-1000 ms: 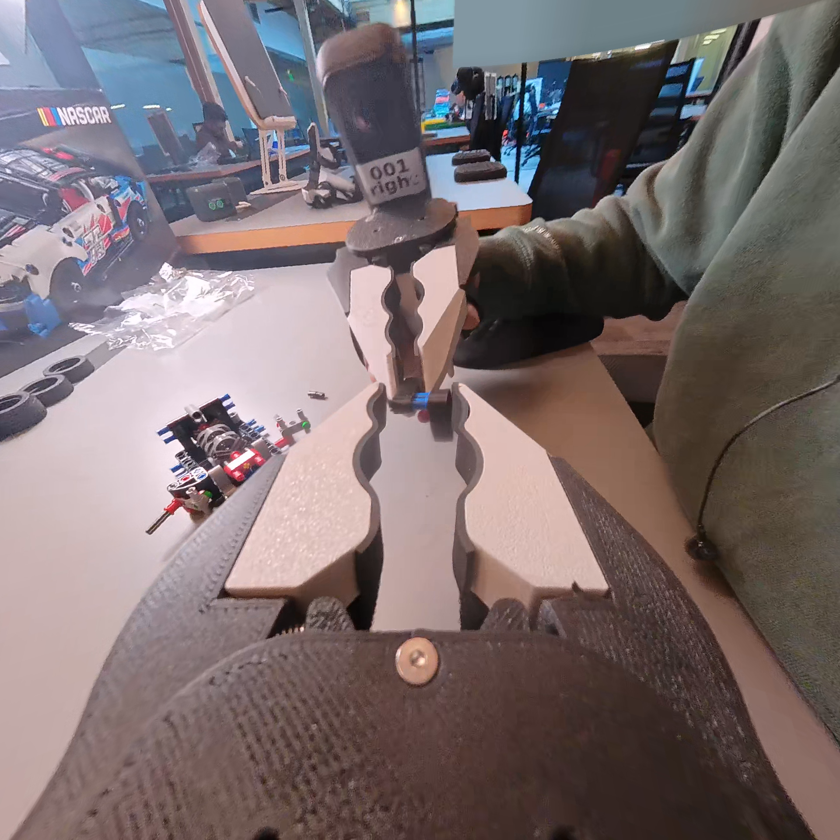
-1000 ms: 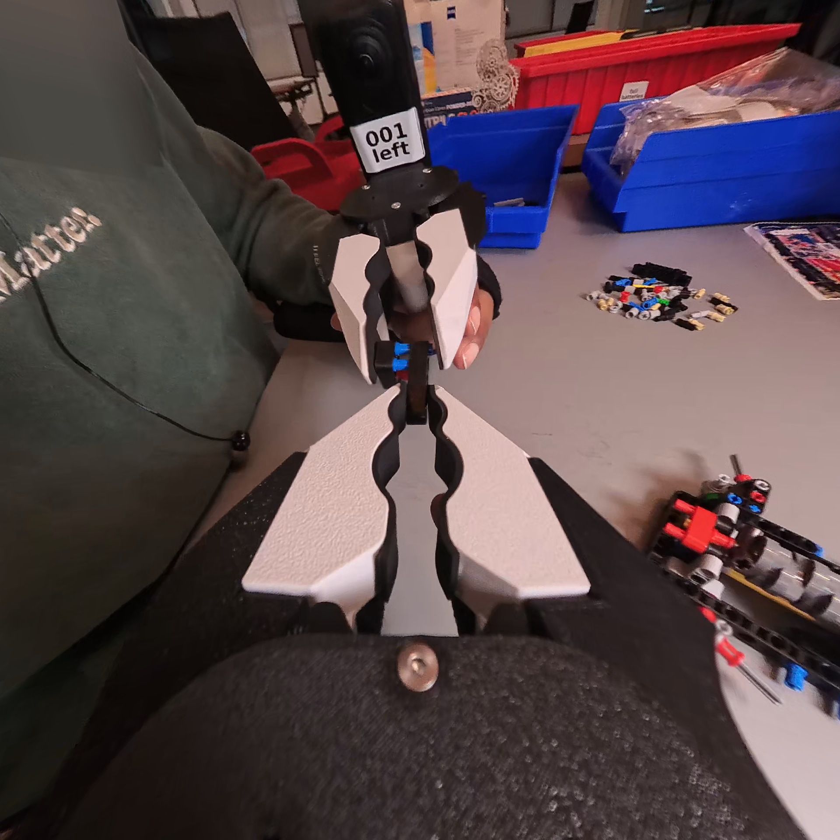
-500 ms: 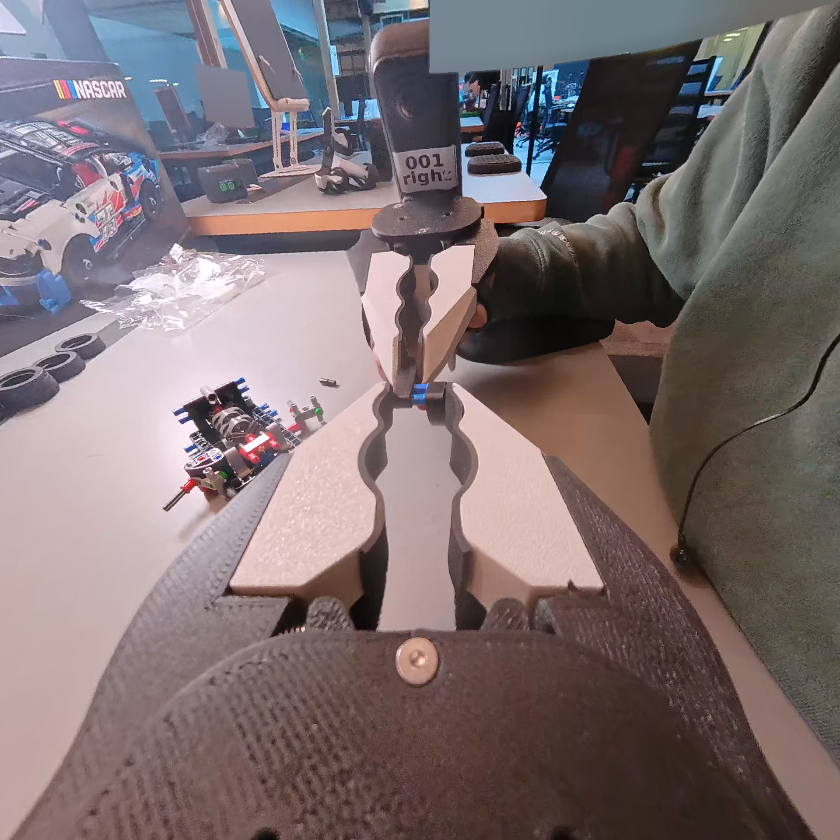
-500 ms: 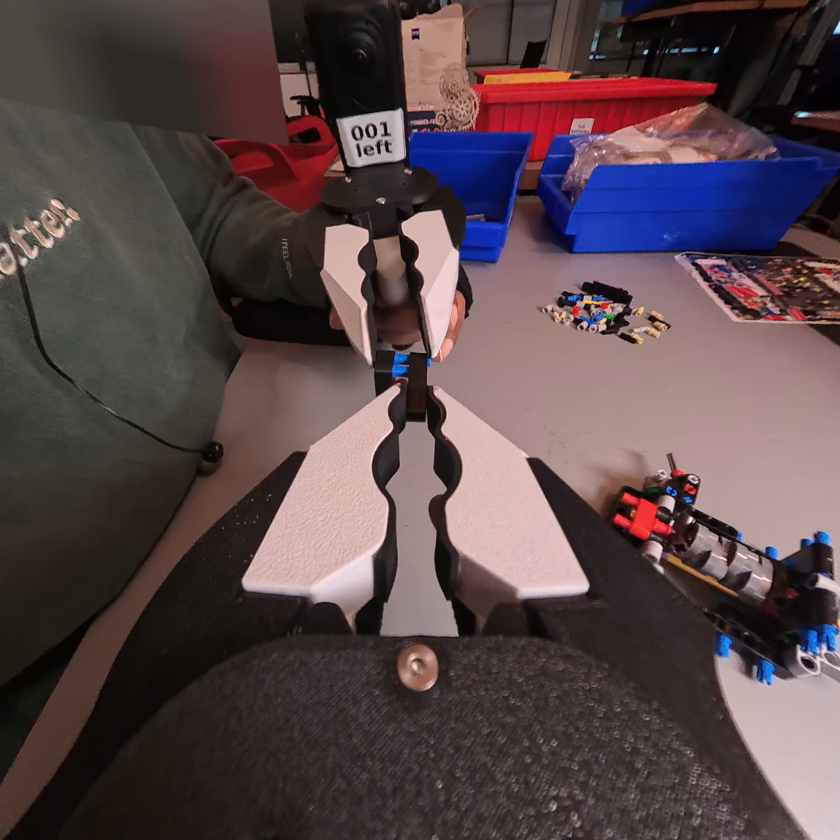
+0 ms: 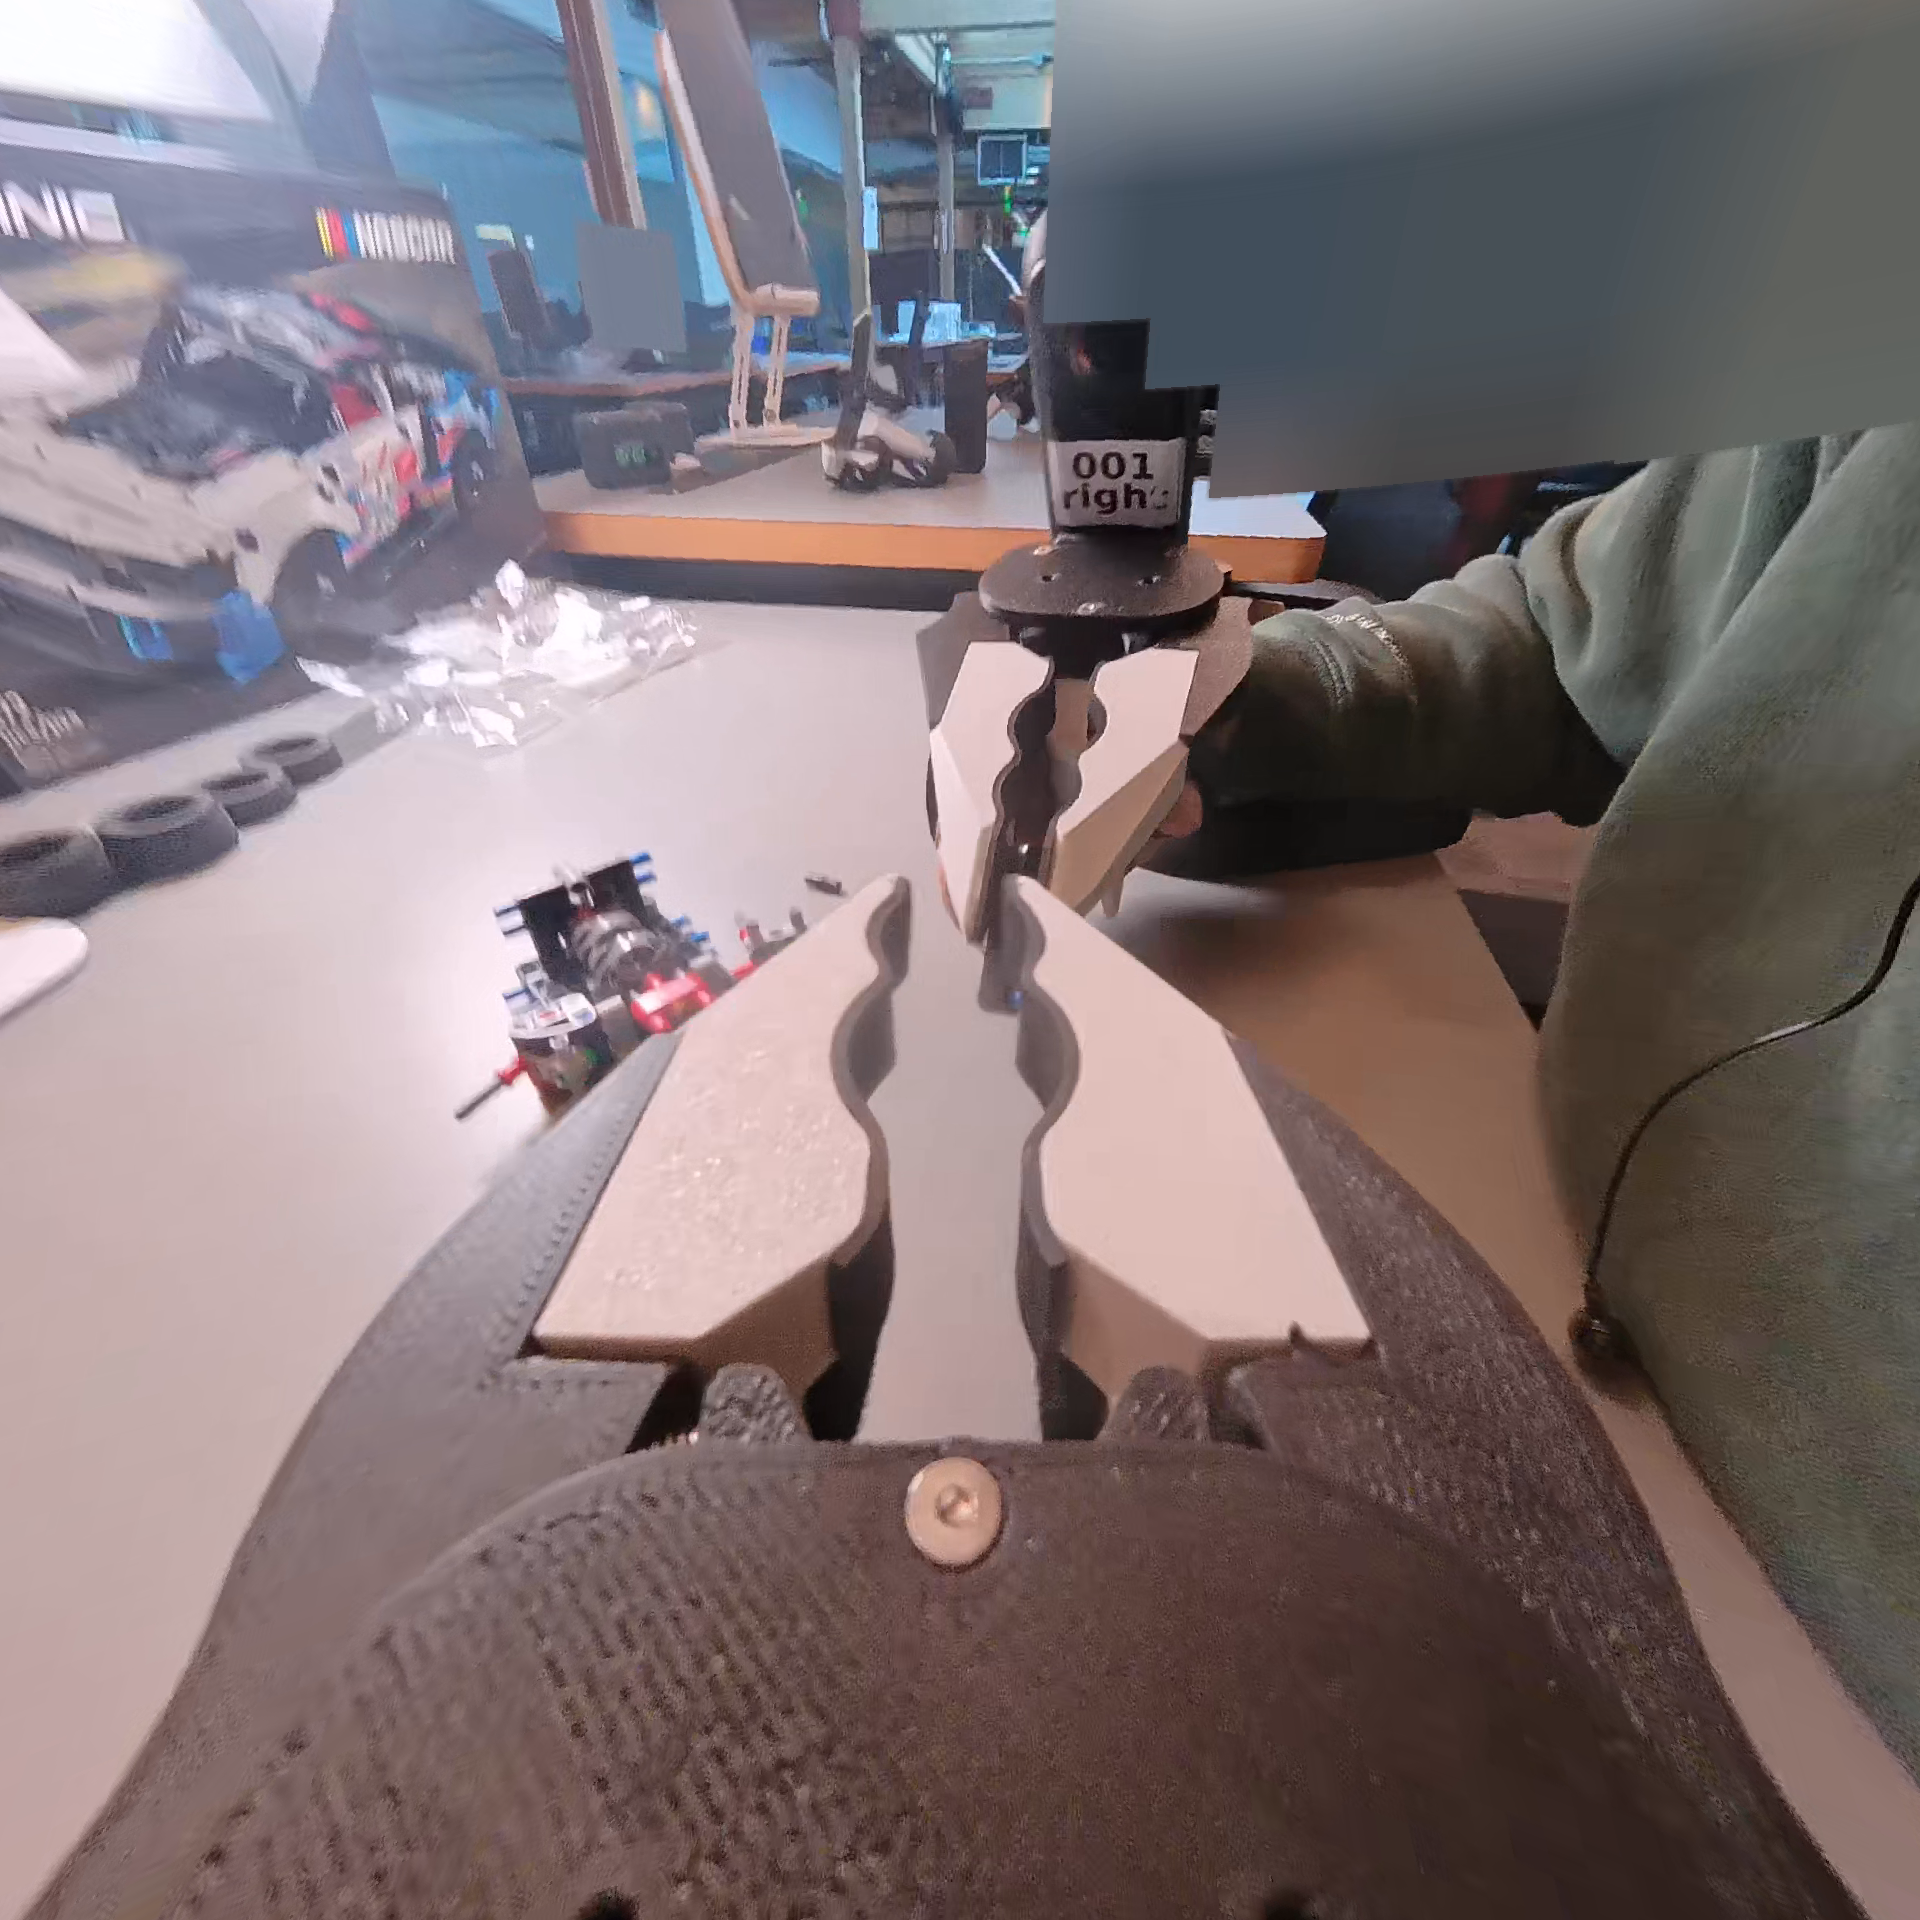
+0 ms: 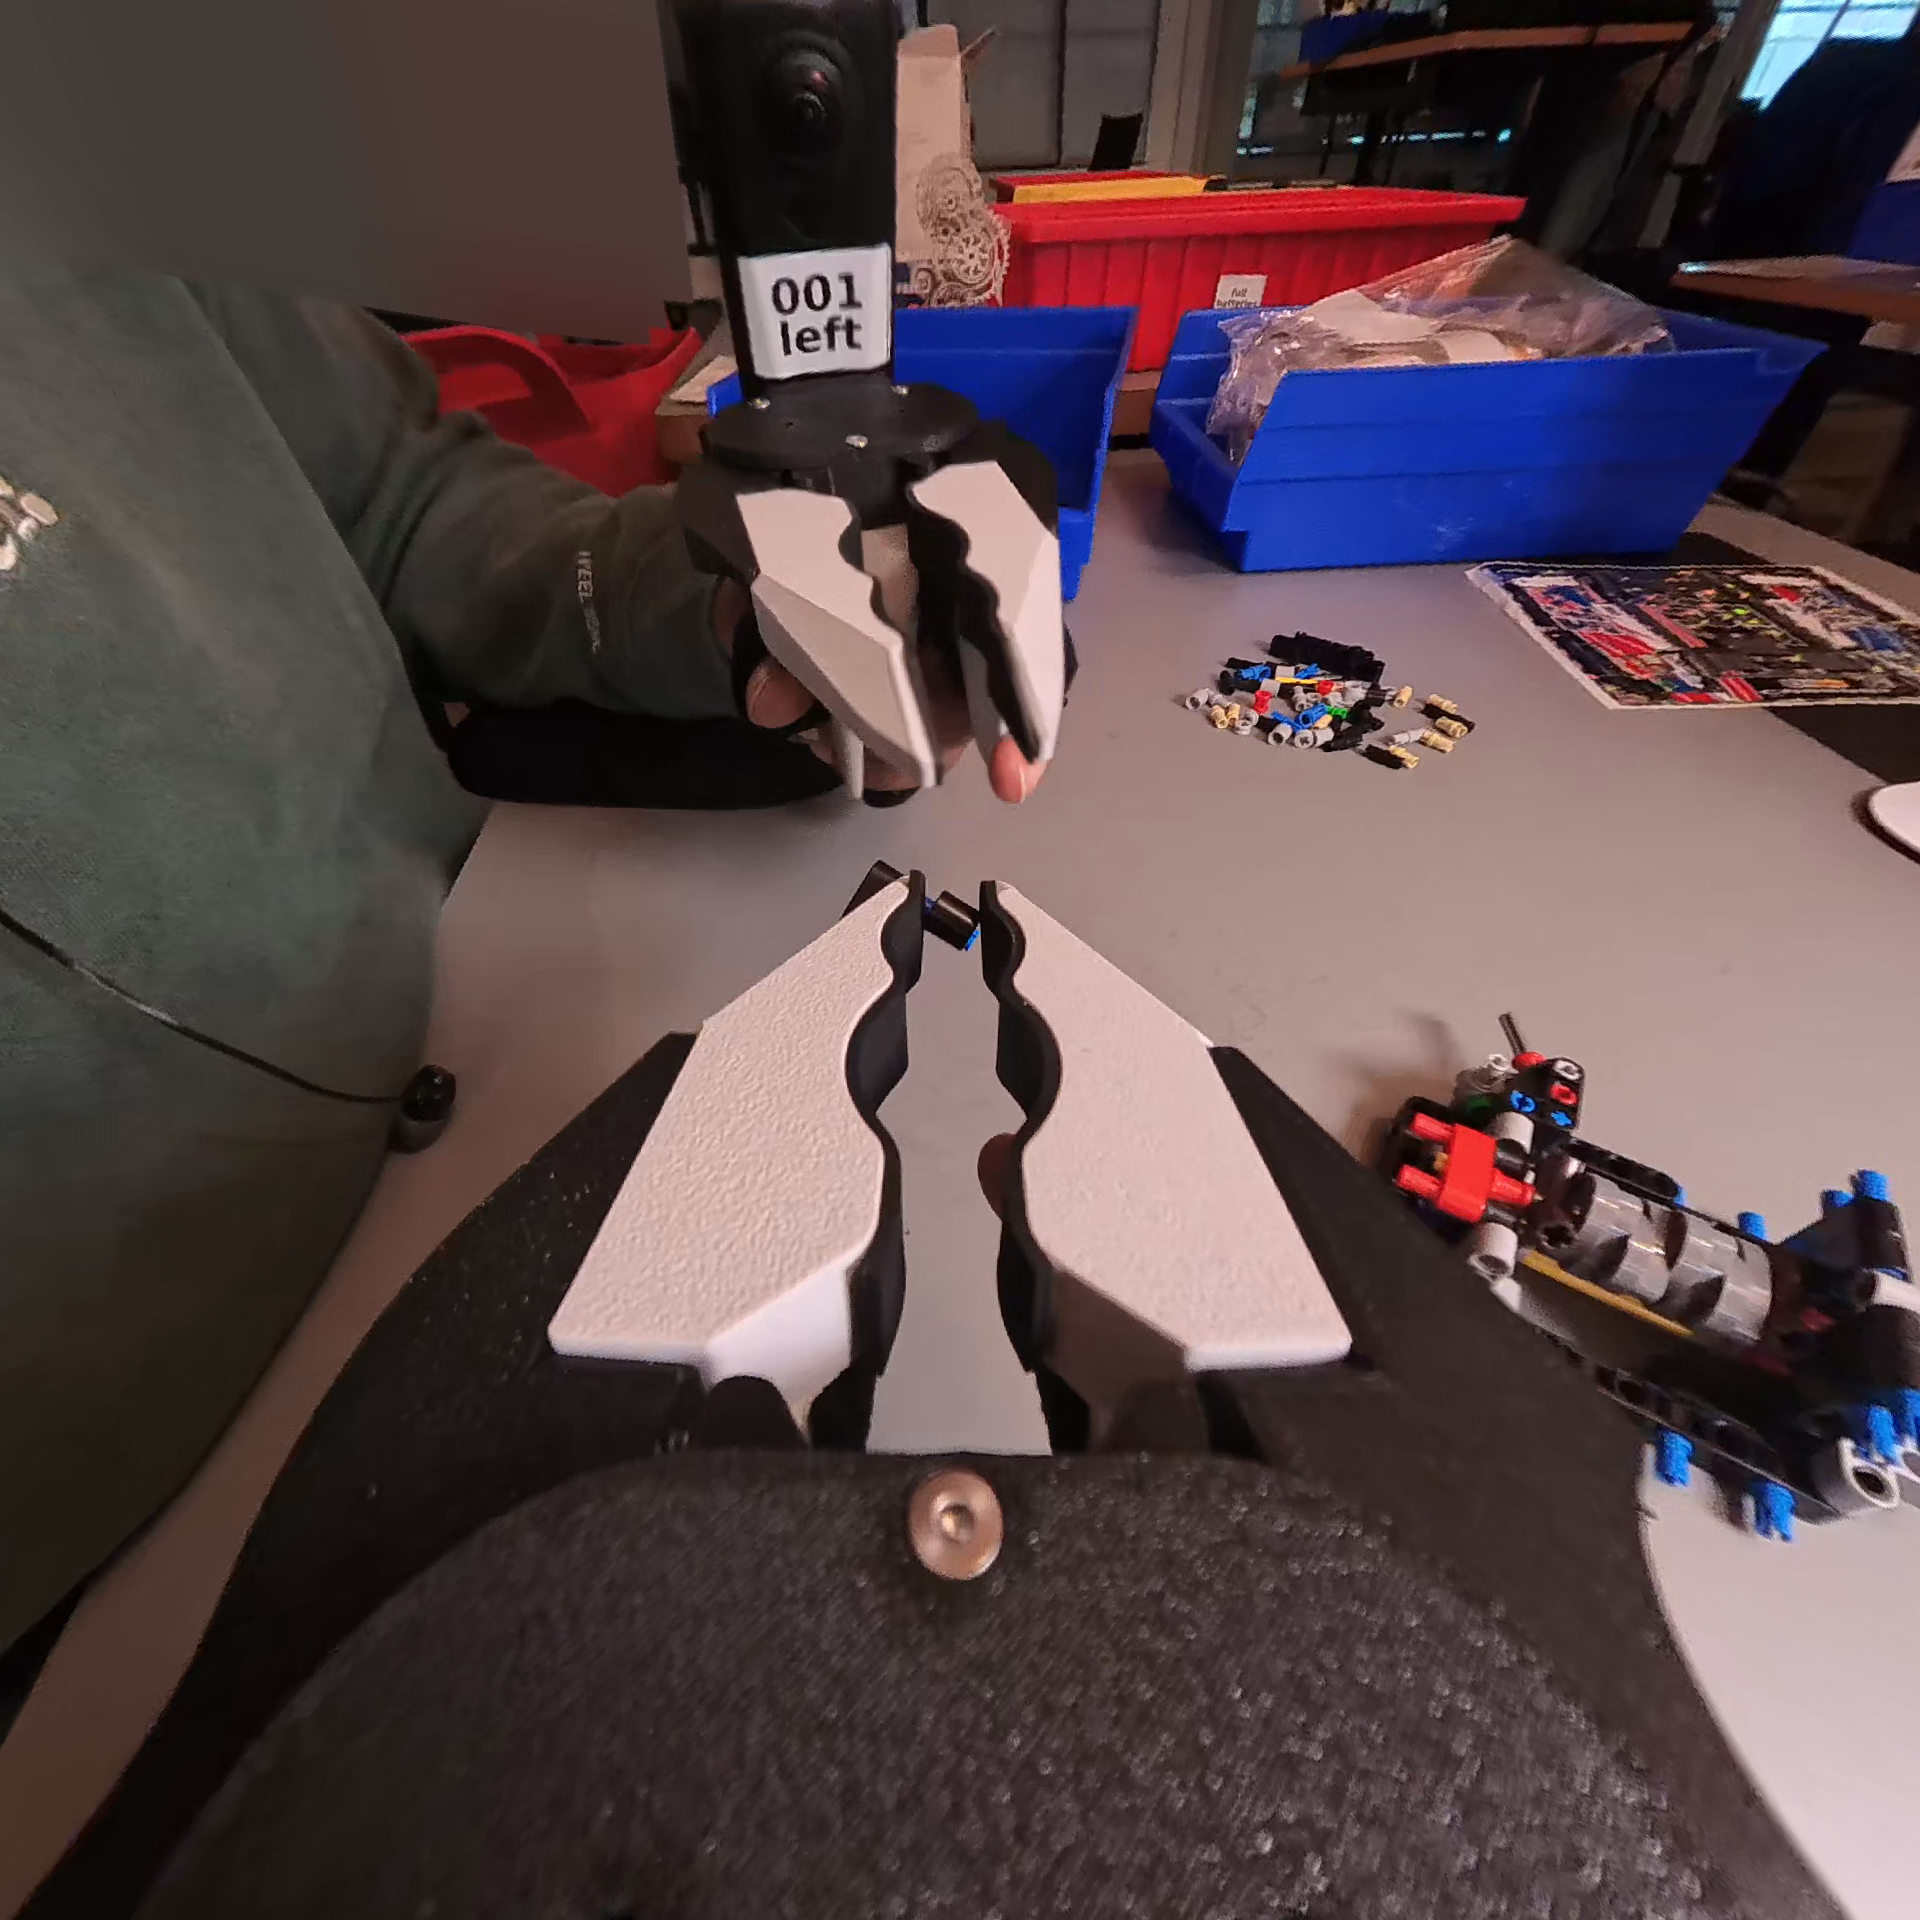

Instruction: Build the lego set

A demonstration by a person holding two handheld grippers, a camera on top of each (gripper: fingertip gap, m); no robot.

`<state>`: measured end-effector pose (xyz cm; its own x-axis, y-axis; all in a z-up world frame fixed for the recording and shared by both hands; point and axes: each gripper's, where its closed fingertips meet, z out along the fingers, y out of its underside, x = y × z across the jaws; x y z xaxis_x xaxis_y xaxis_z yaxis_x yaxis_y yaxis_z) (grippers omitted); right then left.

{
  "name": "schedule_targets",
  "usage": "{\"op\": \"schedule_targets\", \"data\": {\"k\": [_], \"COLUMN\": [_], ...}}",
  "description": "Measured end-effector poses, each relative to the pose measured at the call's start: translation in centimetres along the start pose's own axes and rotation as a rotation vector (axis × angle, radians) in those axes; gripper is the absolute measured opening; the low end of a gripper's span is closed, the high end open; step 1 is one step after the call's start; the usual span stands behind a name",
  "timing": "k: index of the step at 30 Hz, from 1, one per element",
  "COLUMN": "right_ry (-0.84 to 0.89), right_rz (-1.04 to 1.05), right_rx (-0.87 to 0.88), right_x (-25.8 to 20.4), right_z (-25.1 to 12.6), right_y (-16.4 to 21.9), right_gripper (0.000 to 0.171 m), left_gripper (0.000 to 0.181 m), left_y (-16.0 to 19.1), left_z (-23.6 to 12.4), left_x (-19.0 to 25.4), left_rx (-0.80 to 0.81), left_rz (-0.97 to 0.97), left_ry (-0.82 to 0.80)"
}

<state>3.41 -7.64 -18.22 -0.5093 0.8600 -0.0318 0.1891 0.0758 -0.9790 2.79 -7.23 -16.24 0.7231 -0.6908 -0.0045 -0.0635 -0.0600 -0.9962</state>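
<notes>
A grey table [image 6: 1403, 935] carries everything. At its far edge in the right wrist view stand two blue bins [image 6: 1455, 457] with one red bin [image 6: 1247, 249] behind them, and a printed sheet [image 6: 1704, 634] lies far right. In the left wrist view a set box [image 5: 229, 457] stands far left, with three black tyres [image 5: 156, 831] in a row before it and clear plastic bags [image 5: 520, 665] beside it. One part-built lego chassis [image 6: 1662, 1268] lies near right of the right gripper [image 6: 951, 909], whose jaws stand narrow, pinching a small black piece with blue [image 6: 954, 920] at the tips. The left gripper [image 5: 956, 914] has its jaws narrowly parted and empty. One pile of small loose pieces [image 6: 1330, 701] lies mid-table.
</notes>
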Motion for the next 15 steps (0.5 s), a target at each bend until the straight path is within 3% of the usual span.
{"op": "schedule_targets", "data": {"k": [2,8,15], "right_ry": [0.024,0.034,0.076], "right_rz": [-0.008,-0.064,-0.200], "right_rx": [-0.002,0.127,0.277], "right_x": [0.5,0.2,-0.5], "right_z": [-0.1,-0.5,-1.4], "right_y": [0.1,-1.9,-4.5], "right_gripper": [0.007,0.007,0.007], "left_gripper": [0.028,0.037,0.016], "left_y": [1.0,2.5,-0.4], "left_z": [-0.2,0.3,1.3], "left_x": [-0.6,1.5,2.9], "left_rx": [-0.052,-0.126,0.025], "left_rz": [-0.079,-0.233,-0.434], "left_ry": [0.019,0.184,0.300]}}
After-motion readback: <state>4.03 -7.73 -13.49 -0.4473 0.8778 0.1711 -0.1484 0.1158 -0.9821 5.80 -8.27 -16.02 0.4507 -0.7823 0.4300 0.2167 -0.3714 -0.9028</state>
